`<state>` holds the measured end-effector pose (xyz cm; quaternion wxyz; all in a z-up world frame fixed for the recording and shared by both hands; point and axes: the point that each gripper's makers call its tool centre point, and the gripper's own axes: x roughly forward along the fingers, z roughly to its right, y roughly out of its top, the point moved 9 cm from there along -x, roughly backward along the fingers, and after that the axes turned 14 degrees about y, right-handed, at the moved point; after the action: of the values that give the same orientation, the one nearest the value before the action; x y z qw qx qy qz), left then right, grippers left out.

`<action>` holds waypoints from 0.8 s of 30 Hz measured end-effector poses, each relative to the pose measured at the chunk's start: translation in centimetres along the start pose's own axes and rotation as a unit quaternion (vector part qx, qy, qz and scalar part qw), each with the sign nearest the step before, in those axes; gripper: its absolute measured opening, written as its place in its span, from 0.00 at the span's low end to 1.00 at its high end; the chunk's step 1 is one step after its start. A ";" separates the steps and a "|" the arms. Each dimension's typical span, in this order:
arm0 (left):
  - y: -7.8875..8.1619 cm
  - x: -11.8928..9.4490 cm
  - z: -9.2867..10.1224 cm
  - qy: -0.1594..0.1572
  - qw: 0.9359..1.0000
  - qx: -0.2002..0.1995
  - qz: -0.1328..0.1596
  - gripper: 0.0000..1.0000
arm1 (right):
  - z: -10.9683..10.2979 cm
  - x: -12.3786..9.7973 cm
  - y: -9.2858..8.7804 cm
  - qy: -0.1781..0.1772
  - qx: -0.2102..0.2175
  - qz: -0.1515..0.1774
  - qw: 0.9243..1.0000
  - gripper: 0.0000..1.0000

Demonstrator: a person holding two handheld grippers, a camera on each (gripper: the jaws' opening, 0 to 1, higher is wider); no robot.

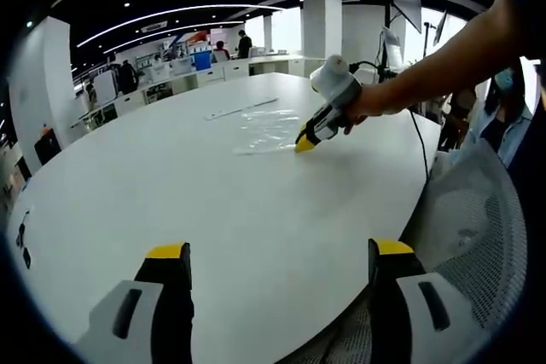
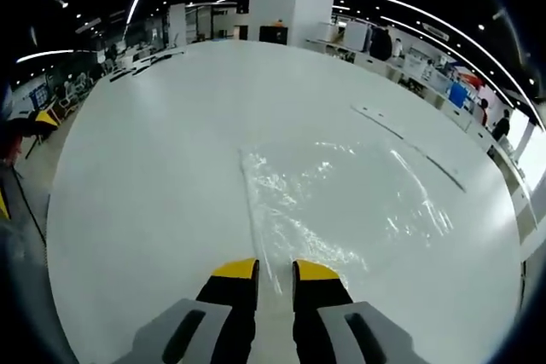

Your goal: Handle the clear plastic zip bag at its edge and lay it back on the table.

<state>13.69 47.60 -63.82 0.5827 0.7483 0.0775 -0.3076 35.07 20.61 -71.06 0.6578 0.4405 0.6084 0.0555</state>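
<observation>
Right gripper (image 2: pixel 275 272) jaws nearly closed at zip bag (image 2: pixel 341 202) edge | left gripper (image 1: pixel 277 263) jaws wide, empty

Bag (image 2: pixel 341 202) edge hidden between tool (image 2: pixel 275 272) tips

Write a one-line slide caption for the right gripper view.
Right hand-held gripper, jaws nearly shut around the near edge of the clear plastic zip bag lying flat on the white table.

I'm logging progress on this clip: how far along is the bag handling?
Done: the right hand-held gripper has reached the near edge of the clear zip bag, its jaws nearly closed around that edge. In hand: the grasp itself; the bag lies flat on the white table. Left: lifting it and laying it back. The left hand-held gripper hangs open, away from the bag.
</observation>
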 end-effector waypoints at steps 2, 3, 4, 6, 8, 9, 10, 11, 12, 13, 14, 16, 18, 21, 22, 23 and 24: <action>0.1 0.0 0.0 0.000 1.000 0.001 0.000 0.83 | 0.0 0.2 0.0 0.017 0.000 0.000 1.000 0.07; 0.1 0.0 -0.1 0.000 1.000 0.002 0.000 0.83 | 0.1 0.1 0.0 0.015 -0.004 -0.002 1.000 0.07; 0.1 0.0 -0.1 0.000 1.000 0.003 -0.001 0.83 | 0.1 0.1 -0.1 0.018 -0.003 -0.002 1.000 0.07; 0.1 0.0 -0.1 0.001 1.000 0.005 -0.002 0.83 | 0.1 0.1 -0.1 0.020 -0.006 -0.004 1.000 0.06; 0.1 0.0 -0.1 0.001 1.000 0.004 -0.003 0.82 | 0.1 0.1 -0.1 0.026 -0.010 -0.006 1.000 0.04; 0.0 0.0 -0.2 0.002 1.000 0.004 -0.003 0.82 | 0.1 0.1 -0.1 0.027 -0.012 -0.008 1.000 0.03; 0.0 0.0 -0.2 0.001 1.000 0.004 -0.003 0.82 | 0.2 0.2 -0.1 0.026 -0.011 -0.009 1.000 0.03; 0.0 0.1 -0.2 0.001 1.000 0.006 -0.004 0.82 | 0.1 0.2 -0.1 0.026 -0.010 -0.009 1.000 0.03; 0.0 0.0 -0.1 0.000 1.000 0.008 -0.004 0.82 | 0.0 0.2 -0.1 0.026 -0.011 -0.009 1.000 0.02; 0.0 0.0 -0.1 0.000 1.000 0.010 -0.004 0.82 | 0.0 0.2 -0.1 0.026 -0.012 -0.010 1.000 0.02; 0.0 -0.1 -0.1 0.000 1.000 0.012 -0.005 0.81 | 0.0 0.1 -0.1 0.026 -0.010 -0.010 1.000 0.02; -0.1 -0.1 -0.1 0.000 1.000 0.013 -0.006 0.81 | -0.1 0.2 -0.1 0.029 -0.008 -0.013 0.999 0.01; 0.0 -0.3 -0.1 0.001 1.000 0.011 -0.005 0.81 | -0.1 0.2 -0.1 0.032 -0.012 -0.018 0.999 0.01; -0.1 -0.4 -0.1 0.001 1.000 0.011 -0.006 0.81 | -0.3 0.0 -0.3 0.034 -0.008 -0.021 0.999 0.00; -0.1 -0.4 -0.1 0.001 1.000 0.012 -0.006 0.81 | -0.3 0.0 -0.4 0.035 -0.007 -0.022 0.999 0.00; -0.1 -0.5 -0.1 0.001 1.000 0.013 -0.007 0.81 | -0.5 -0.1 -0.5 0.035 -0.017 -0.025 0.999 0.00; -0.1 -0.5 -0.1 0.001 1.000 0.013 -0.007 0.80 | -0.6 -0.2 -0.5 0.036 -0.028 -0.031 0.998 0.00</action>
<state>13.27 47.80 -63.63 0.5703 0.7556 0.0792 -0.3123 34.25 20.49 -71.18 0.6488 0.4005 0.6436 0.0677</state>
